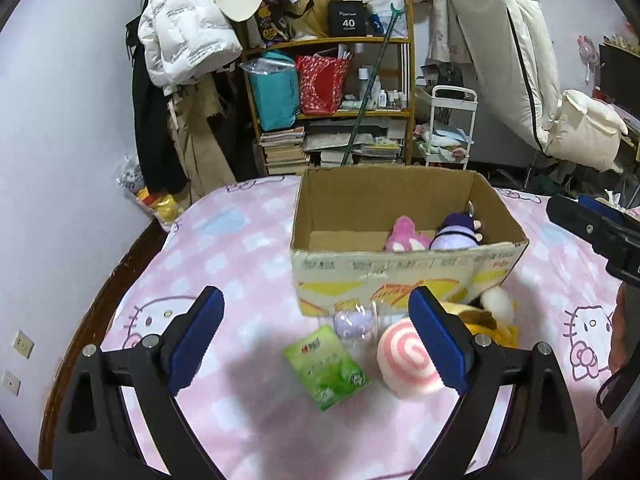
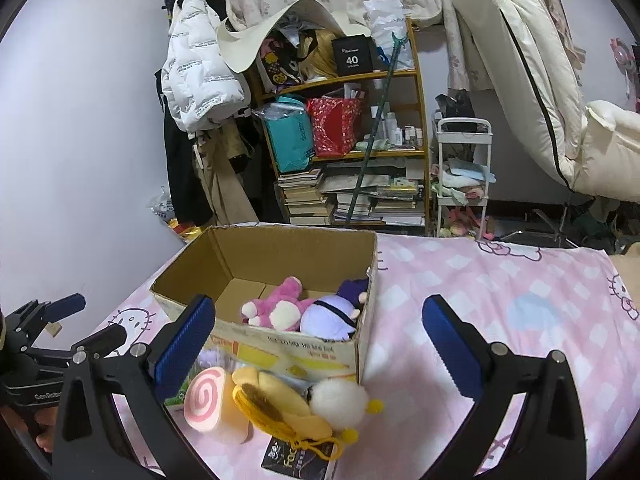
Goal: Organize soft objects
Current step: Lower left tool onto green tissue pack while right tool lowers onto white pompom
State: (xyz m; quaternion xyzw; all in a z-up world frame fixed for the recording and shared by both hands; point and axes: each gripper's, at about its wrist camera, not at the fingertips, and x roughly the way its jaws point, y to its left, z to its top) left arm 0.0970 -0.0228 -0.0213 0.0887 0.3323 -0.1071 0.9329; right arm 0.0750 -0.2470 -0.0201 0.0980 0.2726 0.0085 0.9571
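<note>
**Plush pile by the box: what grabs easy**

Left gripper (image 1: 316, 344) is spread wide, holding nothing. Going left to right in front of the cardboard box (image 1: 404, 276): green tissue pack (image 1: 326, 372), light but crinkly and probably slick, so pinch its long sides. Pink swirl cushion (image 1: 408, 364) looks squishy; squeeze mid-body. Yellow plush (image 2: 276, 404), floppy, take the thick part. Right gripper (image 2: 320, 348) is wide open too, empty.

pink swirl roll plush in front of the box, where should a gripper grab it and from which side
Probably across its round body, from above and the near side. The pink swirl roll lies on its side on the bedspread, swirl face up and towards the cameras. The yellow plush touches one flank and the cardboard box stands just behind, so those sides look crowded. The left gripper, open, is nearest.
</note>
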